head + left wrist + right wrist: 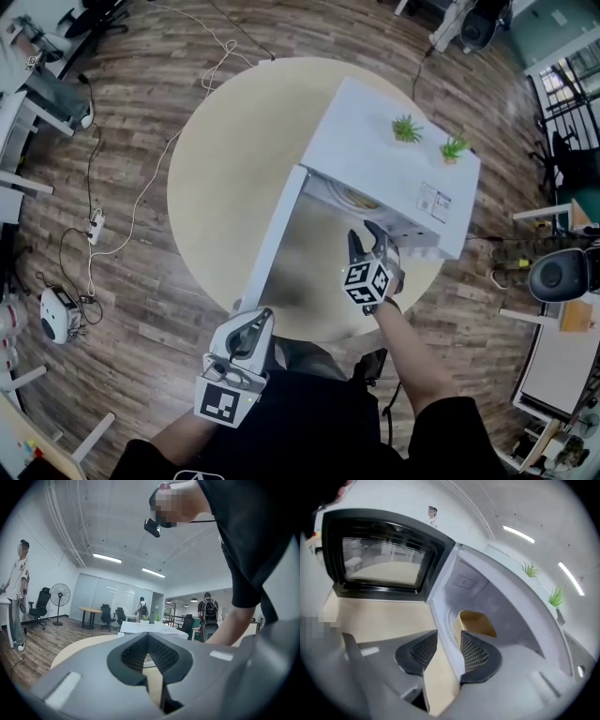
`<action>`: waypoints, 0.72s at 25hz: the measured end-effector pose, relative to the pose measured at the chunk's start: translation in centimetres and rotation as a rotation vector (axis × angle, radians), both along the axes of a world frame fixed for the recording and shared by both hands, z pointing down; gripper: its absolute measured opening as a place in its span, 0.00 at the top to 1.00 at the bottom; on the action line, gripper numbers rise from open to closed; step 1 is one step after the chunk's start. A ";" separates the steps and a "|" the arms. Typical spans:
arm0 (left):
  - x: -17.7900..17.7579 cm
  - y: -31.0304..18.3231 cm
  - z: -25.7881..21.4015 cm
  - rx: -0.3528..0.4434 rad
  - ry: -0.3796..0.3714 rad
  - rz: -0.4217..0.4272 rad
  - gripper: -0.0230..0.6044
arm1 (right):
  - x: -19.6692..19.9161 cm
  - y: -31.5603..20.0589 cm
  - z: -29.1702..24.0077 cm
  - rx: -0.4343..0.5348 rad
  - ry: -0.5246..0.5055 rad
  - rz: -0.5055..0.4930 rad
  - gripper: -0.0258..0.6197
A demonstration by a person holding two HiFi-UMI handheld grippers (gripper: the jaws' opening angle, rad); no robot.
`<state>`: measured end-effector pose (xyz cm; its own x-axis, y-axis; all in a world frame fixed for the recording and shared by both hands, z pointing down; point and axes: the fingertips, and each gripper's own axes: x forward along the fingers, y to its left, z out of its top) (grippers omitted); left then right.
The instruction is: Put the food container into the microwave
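Tan food container (pixel 477 621) in microwave (pixel 511 613), just past R tongs (pixel 448 641), jaws apart

Person in a black short-sleeved shirt (pixel 309 427), the sleeve (pixel 457 419) ending above the elbow. A small black camera (pixel 152 527) is worn at the head. The left gripper (pixel 251 328) and right gripper (pixel 367 242) have grey moulded bodies and black pads (pixel 474 652) with a fine mesh texture. Each carries a white cube (pixel 366 281) printed with black square markers. A white mark on the shirt front may be a logo.
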<state>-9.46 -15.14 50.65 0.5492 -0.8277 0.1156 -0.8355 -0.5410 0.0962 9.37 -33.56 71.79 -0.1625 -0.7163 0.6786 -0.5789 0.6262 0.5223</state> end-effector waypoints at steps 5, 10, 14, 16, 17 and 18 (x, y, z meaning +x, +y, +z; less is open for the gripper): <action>1.0 -1.0 -1.0 0.008 -0.022 0.027 0.96 | 0.2 9.9 -0.5 -0.157 -0.055 -0.025 0.74; 3.0 -1.7 -1.8 -0.018 -0.016 0.068 0.96 | 1.5 16.7 -1.6 -0.301 -0.102 -0.007 0.81; 5.6 -2.4 -3.4 0.008 -0.005 0.125 0.96 | 1.4 19.9 -4.6 -0.333 -0.151 -0.010 0.89; 6.8 -2.6 -4.6 0.032 0.013 0.145 0.96 | 0.9 21.1 -6.7 -0.315 -0.189 -0.010 0.92; 7.3 -2.6 -5.2 0.044 0.019 0.153 0.96 | 0.7 21.4 -7.9 -0.298 -0.211 -0.009 0.93; 7.8 -2.7 -5.9 0.059 0.021 0.160 0.96 | 0.4 21.7 -9.2 -0.274 -0.238 -0.007 0.94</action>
<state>-1.69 -17.89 44.75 0.6766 -0.7341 0.0566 -0.7361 -0.6725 0.0775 9.80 -11.91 62.54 -0.3431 -0.5111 0.7881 -0.6590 0.7289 0.1858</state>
